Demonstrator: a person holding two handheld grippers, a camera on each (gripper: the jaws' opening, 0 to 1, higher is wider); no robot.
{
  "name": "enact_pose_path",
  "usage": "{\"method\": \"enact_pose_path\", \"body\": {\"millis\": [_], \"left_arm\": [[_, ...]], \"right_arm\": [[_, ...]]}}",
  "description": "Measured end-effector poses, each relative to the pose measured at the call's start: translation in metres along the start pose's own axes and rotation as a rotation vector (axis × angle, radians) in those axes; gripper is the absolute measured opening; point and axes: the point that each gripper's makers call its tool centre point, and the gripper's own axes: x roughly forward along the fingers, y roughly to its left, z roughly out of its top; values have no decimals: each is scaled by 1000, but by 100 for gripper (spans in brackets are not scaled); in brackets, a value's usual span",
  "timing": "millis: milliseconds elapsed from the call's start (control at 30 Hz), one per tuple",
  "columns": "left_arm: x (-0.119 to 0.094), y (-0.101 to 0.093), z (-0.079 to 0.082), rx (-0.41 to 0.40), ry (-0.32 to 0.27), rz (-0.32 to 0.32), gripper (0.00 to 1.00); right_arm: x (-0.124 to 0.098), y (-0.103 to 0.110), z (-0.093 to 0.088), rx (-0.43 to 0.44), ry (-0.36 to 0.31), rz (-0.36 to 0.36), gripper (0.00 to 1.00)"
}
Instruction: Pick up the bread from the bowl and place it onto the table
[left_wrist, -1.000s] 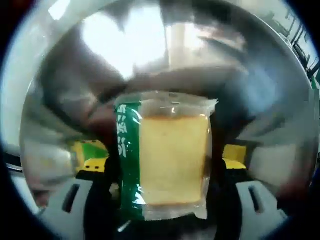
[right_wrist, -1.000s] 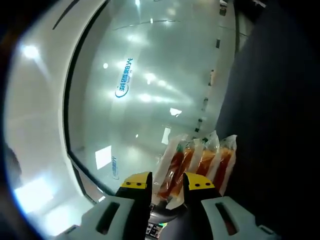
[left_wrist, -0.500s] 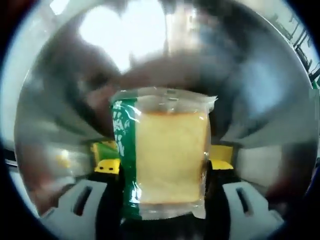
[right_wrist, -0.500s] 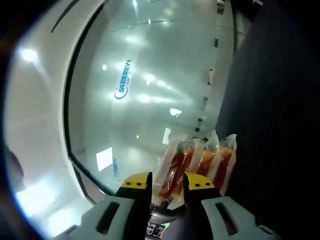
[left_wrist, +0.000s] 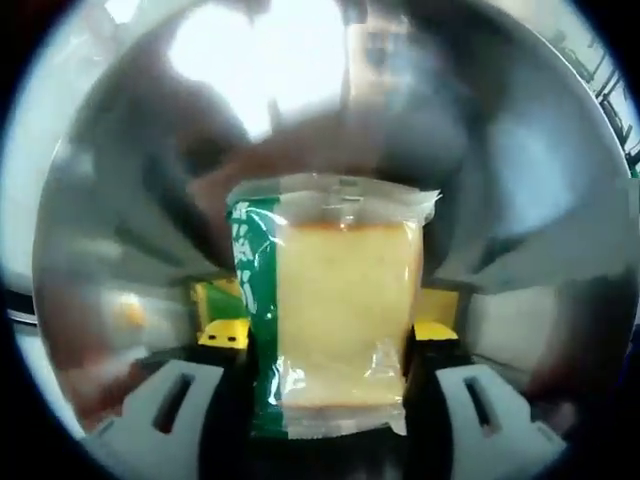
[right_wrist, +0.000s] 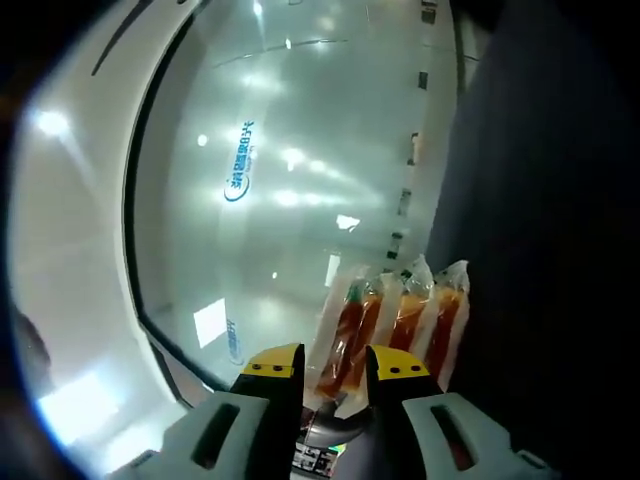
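A slice of bread (left_wrist: 345, 310) in a clear wrapper with a green printed edge stands upright inside a shiny metal bowl (left_wrist: 520, 200). My left gripper (left_wrist: 330, 335) is shut on the bread, its yellow-tipped jaws pressing against the wrapper's two sides. The bread's lower end hides the space between the jaws. My right gripper (right_wrist: 335, 370) is shut on a clear packet of orange-red sausage sticks (right_wrist: 395, 320), which rises up and to the right from between its jaws.
The bowl's curved wall surrounds the bread on all sides, with a bright reflection (left_wrist: 260, 60) at the top. Behind the sausage packet is a glossy pale surface with a blue logo (right_wrist: 238, 175) and a dark panel (right_wrist: 550, 250) on the right.
The left gripper's jaws have drawn inward against the bread's sides. The right gripper holds the sausage packet as before; its view has shifted only slightly.
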Motion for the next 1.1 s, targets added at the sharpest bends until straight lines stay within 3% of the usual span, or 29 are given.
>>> {"method": "enact_pose_path", "body": {"millis": [633, 1100], "left_arm": [[-18, 0, 3, 8, -33, -8, 45], [-60, -6, 5, 76, -64, -8, 44]], "right_arm": [[3, -2, -2, 9, 9, -7, 21], [5, -5, -3, 9, 12, -14, 21]]}}
